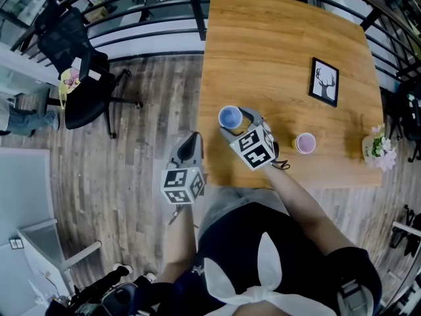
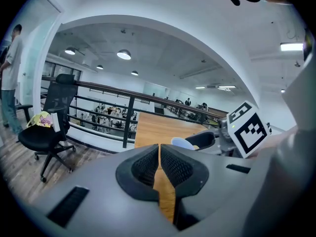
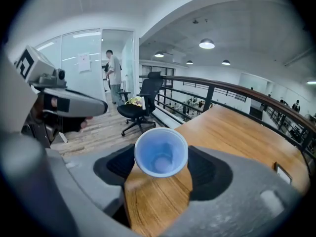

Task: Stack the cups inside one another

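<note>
1. The pick-up step is in hand. The right hand-held gripper (image 3: 162, 168) grasps the blue cup (image 3: 161, 152) by its sides, mouth up, over the near left part of the tabletop (image 1: 276, 45).
2. The pink cup (image 1: 305, 143) stands upright on the tabletop, well apart to the right and untouched.
3. The next move probably calls for carrying the blue cup across, holding it level above the pink cup's mouth, then lowering it straight in.
4. The left hand-held gripper (image 2: 160, 164) is clenched on nothing and hangs beside the tabletop's edge, over the floor.
5. The blue cup's base is hidden, so I cannot tell whether it is clear of the wood. Neither gripper view shows the pink cup.
</note>
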The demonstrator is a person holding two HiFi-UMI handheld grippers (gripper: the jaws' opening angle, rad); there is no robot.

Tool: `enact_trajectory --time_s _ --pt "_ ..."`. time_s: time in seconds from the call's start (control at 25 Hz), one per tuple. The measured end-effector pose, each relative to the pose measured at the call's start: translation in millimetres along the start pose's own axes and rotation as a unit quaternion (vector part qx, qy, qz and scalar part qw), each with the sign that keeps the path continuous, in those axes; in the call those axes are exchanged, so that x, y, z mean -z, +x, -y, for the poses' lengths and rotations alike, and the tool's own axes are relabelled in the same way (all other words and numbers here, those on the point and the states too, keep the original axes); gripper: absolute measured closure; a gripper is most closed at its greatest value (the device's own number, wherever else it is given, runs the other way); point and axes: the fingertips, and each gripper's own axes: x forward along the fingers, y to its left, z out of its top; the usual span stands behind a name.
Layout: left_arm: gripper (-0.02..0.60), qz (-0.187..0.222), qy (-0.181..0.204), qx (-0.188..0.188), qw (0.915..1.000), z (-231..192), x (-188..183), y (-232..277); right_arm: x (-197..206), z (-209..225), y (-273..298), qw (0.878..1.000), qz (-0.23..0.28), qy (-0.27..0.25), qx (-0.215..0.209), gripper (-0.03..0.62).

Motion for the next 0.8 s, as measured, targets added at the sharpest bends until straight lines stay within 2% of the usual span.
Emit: enact_trajectory --time_s 0.36,0.8 --pt "0.554 0.015 0.007 0.024 0.9996 11.0 -8.1 18.2 -57.1 5.7 -59.2 0.996 0.082 0.013 0.017 0.263" --pt "0.554 0.026 0.018 0.047 0.9984 30.8 -21.3 28.3 -67.1 0.8 -106.0 0.994 0.105 0.009 0.025 0.263"
